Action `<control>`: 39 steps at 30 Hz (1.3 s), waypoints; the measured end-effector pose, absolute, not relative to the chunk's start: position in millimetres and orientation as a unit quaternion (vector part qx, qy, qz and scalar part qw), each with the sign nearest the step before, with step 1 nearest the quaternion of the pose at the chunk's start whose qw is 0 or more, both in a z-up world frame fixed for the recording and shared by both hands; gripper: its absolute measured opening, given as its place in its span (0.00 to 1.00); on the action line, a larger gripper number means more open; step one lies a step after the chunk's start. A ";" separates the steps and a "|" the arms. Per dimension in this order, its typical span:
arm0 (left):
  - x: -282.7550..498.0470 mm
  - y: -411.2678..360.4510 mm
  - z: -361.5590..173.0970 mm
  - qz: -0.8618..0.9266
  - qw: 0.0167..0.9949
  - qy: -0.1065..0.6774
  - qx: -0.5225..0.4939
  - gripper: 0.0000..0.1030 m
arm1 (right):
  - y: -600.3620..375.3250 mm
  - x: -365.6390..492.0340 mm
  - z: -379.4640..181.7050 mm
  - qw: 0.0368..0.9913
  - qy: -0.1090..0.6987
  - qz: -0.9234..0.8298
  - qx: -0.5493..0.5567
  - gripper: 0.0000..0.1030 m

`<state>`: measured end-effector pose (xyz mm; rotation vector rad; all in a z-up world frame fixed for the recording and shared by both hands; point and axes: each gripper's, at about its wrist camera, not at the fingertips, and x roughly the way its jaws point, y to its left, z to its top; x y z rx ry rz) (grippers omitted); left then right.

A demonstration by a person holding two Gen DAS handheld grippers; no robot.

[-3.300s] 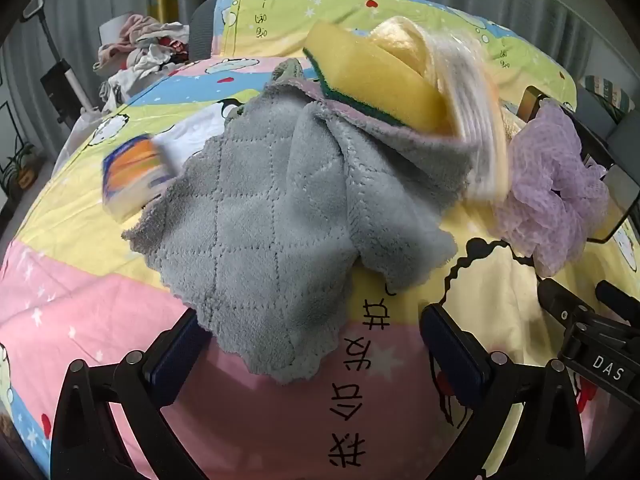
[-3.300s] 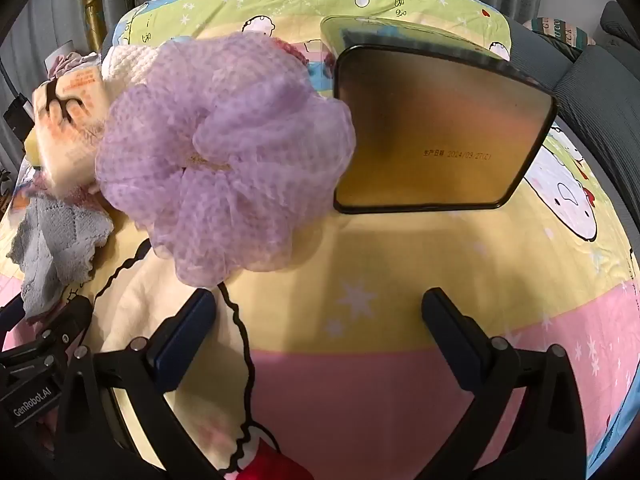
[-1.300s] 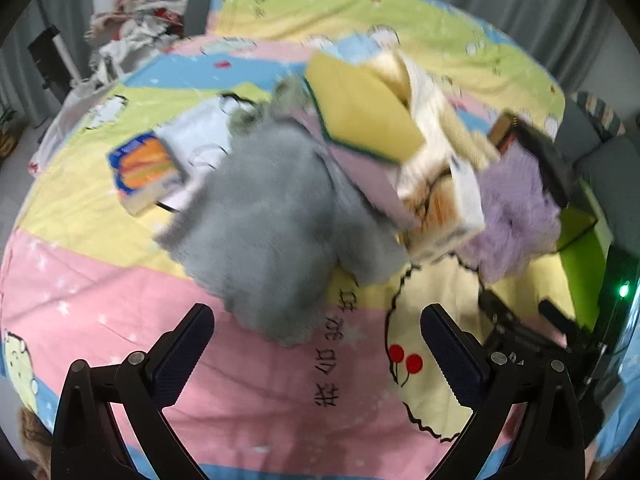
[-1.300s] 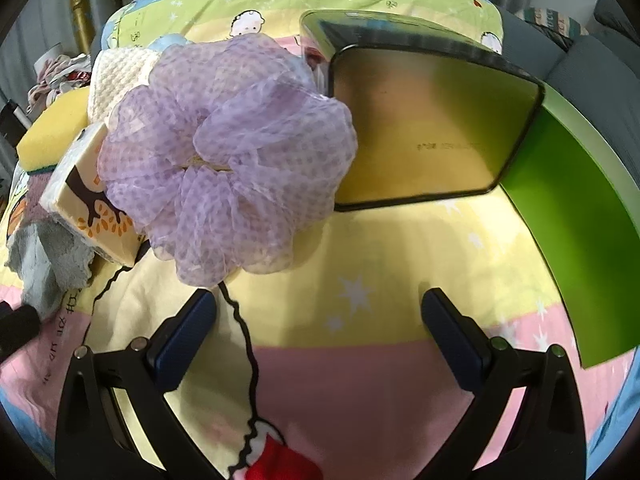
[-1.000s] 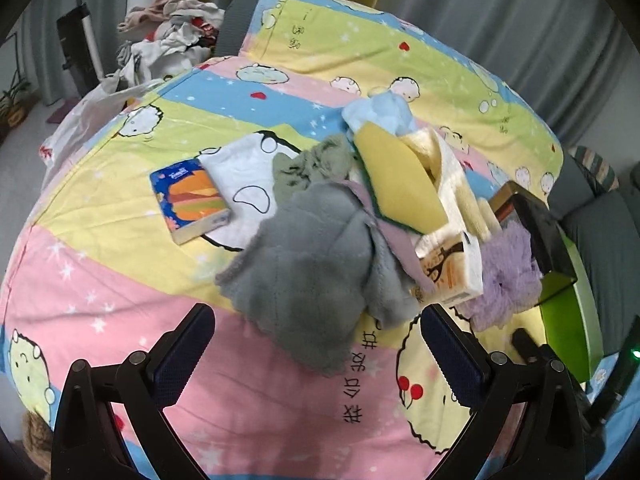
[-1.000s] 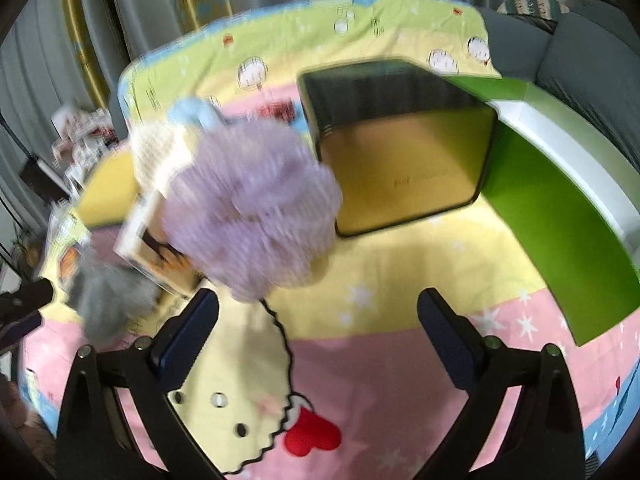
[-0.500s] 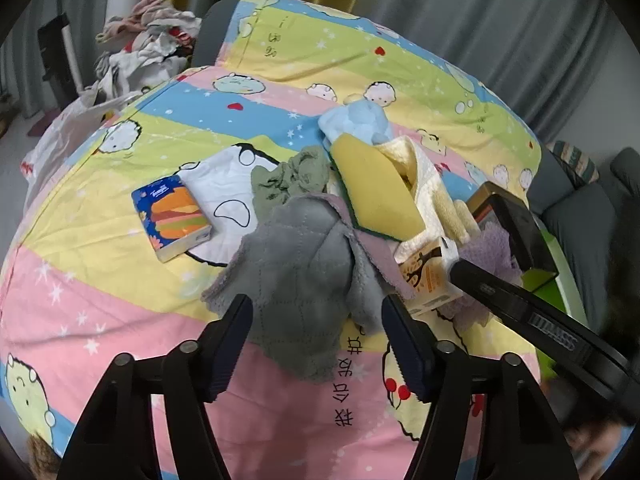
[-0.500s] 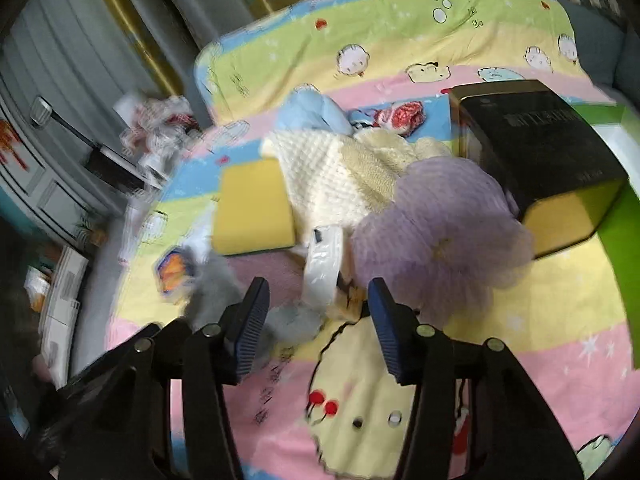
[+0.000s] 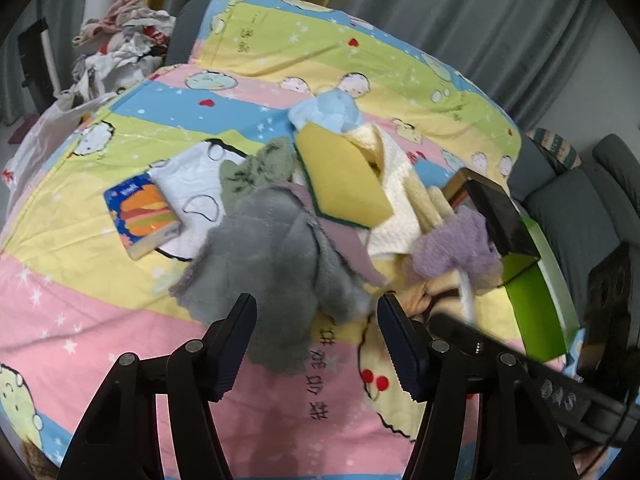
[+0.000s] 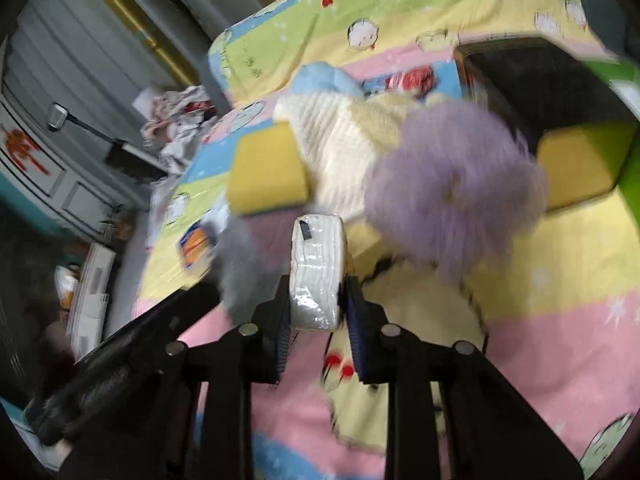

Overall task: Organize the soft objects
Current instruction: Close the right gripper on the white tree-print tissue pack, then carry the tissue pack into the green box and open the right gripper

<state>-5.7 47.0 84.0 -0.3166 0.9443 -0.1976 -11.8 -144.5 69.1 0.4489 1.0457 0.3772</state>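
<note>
My right gripper (image 10: 316,312) is shut on a plastic-wrapped tissue pack (image 10: 318,268) and holds it edge-up above the bedspread. Behind it lie a purple mesh bath pouf (image 10: 456,188), a yellow sponge (image 10: 266,174) and cream knitted cloths (image 10: 332,148). My left gripper (image 9: 316,338) is open and empty, just in front of a grey quilted cloth (image 9: 276,264). The left wrist view also shows the yellow sponge (image 9: 340,176), the pouf (image 9: 456,246), a green cloth (image 9: 256,168) and a light blue cloth (image 9: 328,110).
A second tissue pack with a burger print (image 9: 140,214) lies at the left. A black and gold box (image 9: 496,212) and a green box (image 9: 536,292) stand at the right. A pile of clothes (image 9: 116,52) sits beyond the bed's far left corner.
My right gripper has closed on the wrapped tissue pack and lifted it off the pile beside the pouf. My left gripper has narrowed its opening and stays over the grey cloth.
</note>
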 end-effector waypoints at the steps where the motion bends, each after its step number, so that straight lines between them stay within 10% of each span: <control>1: -6.2 43.0 82.0 -0.101 0.871 0.457 -0.150 0.62 | -144.7 -12.7 62.6 0.812 0.504 0.190 0.226 0.25; 6: -10.0 24.3 73.2 -0.136 0.855 0.478 -0.151 0.62 | -143.9 -14.7 46.6 0.809 0.540 0.126 0.196 0.29; 13: -12.9 3.1 60.8 -0.169 0.834 0.505 -0.147 0.61 | -172.1 -18.3 53.5 0.820 0.529 0.082 0.201 0.63; 24: -15.1 -35.5 40.5 -0.201 0.827 0.516 -0.094 0.37 | -182.0 -6.3 25.3 0.781 0.555 0.124 0.256 0.63; 39: -29.3 -75.1 106.4 -0.251 0.881 0.398 -0.053 0.37 | -212.1 -30.3 97.1 0.851 0.447 0.110 0.253 0.55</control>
